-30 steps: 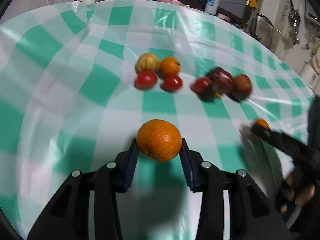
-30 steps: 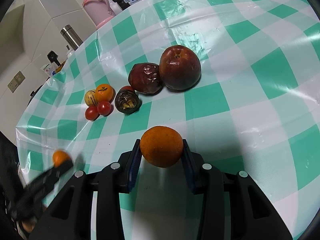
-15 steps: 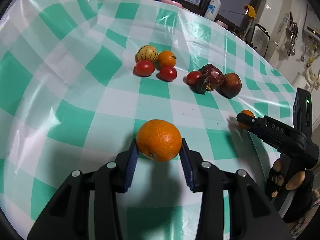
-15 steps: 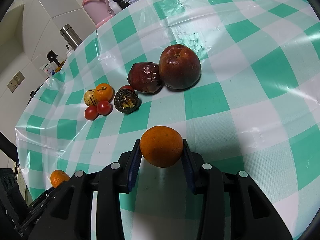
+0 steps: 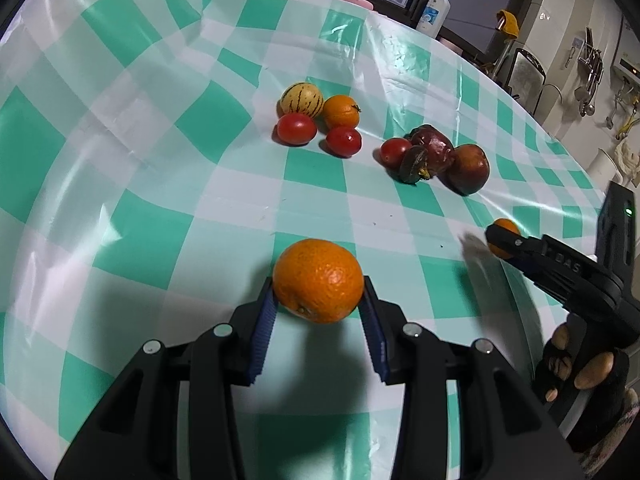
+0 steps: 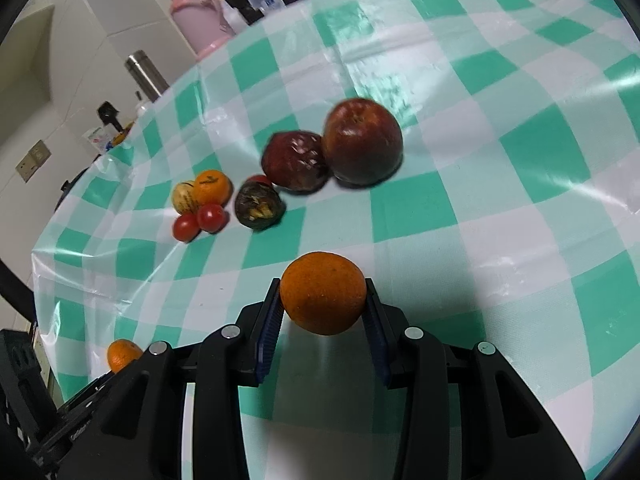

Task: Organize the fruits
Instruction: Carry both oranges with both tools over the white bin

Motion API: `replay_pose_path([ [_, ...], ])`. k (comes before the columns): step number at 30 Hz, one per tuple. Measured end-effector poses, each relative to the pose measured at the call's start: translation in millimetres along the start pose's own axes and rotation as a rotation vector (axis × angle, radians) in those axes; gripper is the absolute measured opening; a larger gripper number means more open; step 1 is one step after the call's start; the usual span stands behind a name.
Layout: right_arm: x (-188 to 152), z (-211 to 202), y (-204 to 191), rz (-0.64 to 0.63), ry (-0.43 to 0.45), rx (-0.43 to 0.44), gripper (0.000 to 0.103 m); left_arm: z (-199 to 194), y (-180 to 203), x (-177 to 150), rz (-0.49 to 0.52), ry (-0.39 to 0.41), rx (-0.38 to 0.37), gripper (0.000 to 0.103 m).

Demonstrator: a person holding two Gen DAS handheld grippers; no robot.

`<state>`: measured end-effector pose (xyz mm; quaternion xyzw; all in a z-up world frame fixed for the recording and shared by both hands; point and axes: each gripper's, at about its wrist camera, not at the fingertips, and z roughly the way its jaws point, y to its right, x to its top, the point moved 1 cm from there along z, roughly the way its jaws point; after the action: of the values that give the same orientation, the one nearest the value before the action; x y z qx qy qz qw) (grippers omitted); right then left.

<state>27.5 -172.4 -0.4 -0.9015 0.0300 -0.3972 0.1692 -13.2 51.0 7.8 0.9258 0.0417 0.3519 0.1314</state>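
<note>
Left wrist view shows a green-checked tablecloth [image 5: 160, 208] with a lotion bottle [image 5: 434, 12] at upper right; the left gripper [image 5: 319, 300] clamps an orange [image 5: 318, 280] at frame centre. Right wrist view: the right gripper [image 6: 322, 312] grips another orange [image 6: 323, 292] at centre, pink jug [image 6: 200, 20] upper left.

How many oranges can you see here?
3: one in the left gripper, one in the right gripper, and a smaller one on the table beside the striped fruit. None seem hidden.
</note>
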Motion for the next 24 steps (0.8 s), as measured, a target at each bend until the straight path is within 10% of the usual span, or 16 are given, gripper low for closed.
replay_pose_path([
  [24,-97.4,-112.7,-35.3,-0.139,0.023,0.011,0.039,-40.6,68.8,-64.1,0.232,0.006,0.01,0.041],
])
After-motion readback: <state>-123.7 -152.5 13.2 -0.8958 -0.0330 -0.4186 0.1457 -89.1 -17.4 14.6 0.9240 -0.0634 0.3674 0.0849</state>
